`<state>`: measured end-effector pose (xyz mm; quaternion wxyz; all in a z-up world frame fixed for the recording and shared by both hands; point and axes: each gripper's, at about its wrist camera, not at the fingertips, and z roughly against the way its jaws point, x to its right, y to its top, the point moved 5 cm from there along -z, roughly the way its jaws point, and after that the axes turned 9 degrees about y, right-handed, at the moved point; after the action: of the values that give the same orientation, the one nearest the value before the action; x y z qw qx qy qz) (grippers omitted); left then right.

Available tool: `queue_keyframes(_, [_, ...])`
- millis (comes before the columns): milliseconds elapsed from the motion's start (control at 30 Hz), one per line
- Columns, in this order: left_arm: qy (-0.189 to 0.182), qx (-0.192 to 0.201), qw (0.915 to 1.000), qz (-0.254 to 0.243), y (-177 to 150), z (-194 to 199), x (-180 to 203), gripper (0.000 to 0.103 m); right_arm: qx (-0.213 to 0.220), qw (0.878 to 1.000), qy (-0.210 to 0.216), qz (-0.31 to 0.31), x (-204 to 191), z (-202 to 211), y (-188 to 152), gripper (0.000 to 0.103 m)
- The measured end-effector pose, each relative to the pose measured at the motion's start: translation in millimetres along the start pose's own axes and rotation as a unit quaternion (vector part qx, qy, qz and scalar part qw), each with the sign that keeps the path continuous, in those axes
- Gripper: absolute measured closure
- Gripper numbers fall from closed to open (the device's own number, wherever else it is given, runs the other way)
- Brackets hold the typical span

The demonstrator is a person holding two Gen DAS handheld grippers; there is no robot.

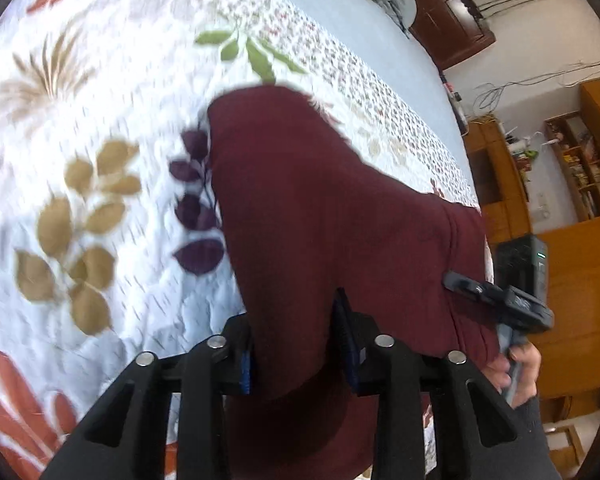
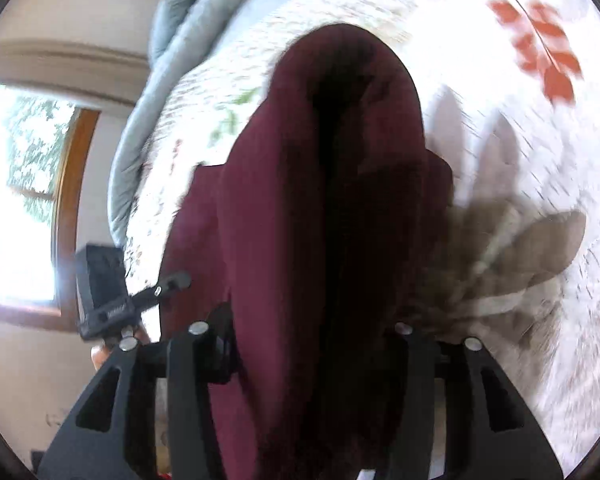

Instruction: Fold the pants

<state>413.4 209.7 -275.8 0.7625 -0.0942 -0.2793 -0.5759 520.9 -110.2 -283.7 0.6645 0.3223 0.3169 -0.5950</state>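
- Maroon pants (image 1: 324, 208) hung from both grippers above the quilted floral bedspread (image 1: 100, 216), and the far end of the cloth seemed to reach down to the quilt.
- Left wrist view: our left gripper (image 1: 298, 344) had its jaws closed on a thick bunch of the pants fabric, which passed between the blue-padded fingers (image 1: 348, 344) and spilled back under the camera.
- Same view: our right gripper (image 1: 496, 296) sat at the far right edge of the garment, near the side seam. We judged it clamped on that edge, though its fingertips were hidden by cloth.
- Risk noted: motion blur was heavy across the quilt. A fast swing could let the free end flop sideways, and the fold would then land crooked.
- Right wrist view: our right gripper (image 2: 312, 344) held the pants (image 2: 300, 208) between its jaws, with doubled layers draped forward in a deep dark fold.
- Same view: the left gripper (image 2: 156, 292) showed at the left edge of the fabric, just beside the cloth.
- Risk noted: the bunched grip probably held uneven layers, so an inner layer could slip out and the legs would no longer line up.
- Risk noted: the grey duvet (image 2: 180, 32) lay piled at the head of the bed. A lay-down too far that way could catch on it.
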Motion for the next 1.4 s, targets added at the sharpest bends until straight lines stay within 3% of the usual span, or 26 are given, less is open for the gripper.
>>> queue_keyframes(67, [-0.01,0.011,0.9999,0.005,-9.3,-0.6,-4.5,0.063,-0.002,1.0,0.015,-0.008,15.9,-1.8,-2.3,0.043])
queue_keyframes(133, [-0.016,0.017,0.9995,0.019,-12.9,2.6,-9.1,0.05,-0.002,1.0,0.023,-0.003,13.4,0.3,-6.5,0.038])
queue_keyframes(200, [-0.002,0.043,0.9989,0.019,-11.0,16.1,-10.7,0.048,0.007,1.0,0.008,0.0,8.3,14.1,-7.3,0.029])
queue_keyframes(300, [0.015,0.121,0.9926,0.0,-9.4,58.8,-6.9,0.04,0.07,0.997,-0.039,-0.005,-1.7,50.0,-1.2,0.033])
queue_keyframes(367, [-0.003,0.165,0.9862,-0.016,-20.4,87.9,6.6,0.036,0.127,0.99,-0.065,0.015,-32.6,63.3,4.1,0.037])
queue_keyframes(433, [-0.03,0.176,0.9833,-0.036,-31.2,96.9,22.2,0.035,0.146,0.988,-0.04,0.04,-64.5,66.3,11.2,0.04])
queue_keyframes(533, [-0.061,0.153,0.9843,-0.063,-51.0,81.1,54.5,0.035,0.119,0.99,0.002,0.073,-108.7,31.3,23.3,0.043])
queue_keyframes(667, [-0.069,0.116,0.9875,-0.081,-68.8,42.0,84.4,0.035,0.069,0.997,0.004,0.037,-91.1,-25.1,37.7,0.055])
queue_keyframes(700, [-0.062,0.108,0.9891,-0.077,-72.3,32.6,80.6,0.035,0.07,0.997,-0.007,0.024,-79.7,-30.4,40.3,0.075])
queue_keyframes(767, [-0.07,0.096,0.9904,-0.07,-75.3,21.5,72.6,0.035,0.071,0.997,-0.023,-0.014,-53.4,-33.5,48.9,0.103])
queue_keyframes(867, [-0.087,0.087,0.99,-0.069,-72.3,14.4,73.1,0.034,0.065,0.997,0.014,-0.032,-22.0,-14.2,35.6,0.103])
queue_keyframes(933, [-0.086,0.084,0.9904,-0.069,-67.8,9.3,73.3,0.028,0.07,0.997,0.01,-0.011,-30.1,-0.6,26.6,0.103])
queue_keyframes(1000, [-0.086,0.084,0.9901,-0.072,-62.2,7.4,77.0,0.024,0.084,0.996,0.001,0.003,-41.5,15.8,16.5,0.095])
queue_keyframes(1167, [-0.095,0.081,0.99,-0.065,-64.3,9.2,68.8,0.023,0.072,0.995,0.028,0.059,-74.4,39.3,-46.8,0.089])
queue_keyframes(1233, [-0.097,0.079,0.9904,-0.059,-65.9,8.9,66.2,0.023,0.061,0.997,-0.002,0.047,-54.0,34.1,-61.9,0.093])
queue_keyframes(1267, [-0.095,0.077,0.9908,-0.057,-66.3,8.8,66.2,0.023,0.061,0.997,-0.011,0.035,-42.1,33.5,-63.6,0.103])
queue_keyframes(1333, [-0.093,0.07,0.9916,-0.055,-65.9,9.2,68.3,0.023,0.071,0.997,-0.002,0.009,-20.0,36.0,-63.6,0.103])
queue_keyframes(1400, [-0.074,0.071,0.9933,-0.053,-66.0,15.5,71.0,0.023,0.108,0.994,0.011,-0.011,-16.1,54.0,-67.1,0.1])
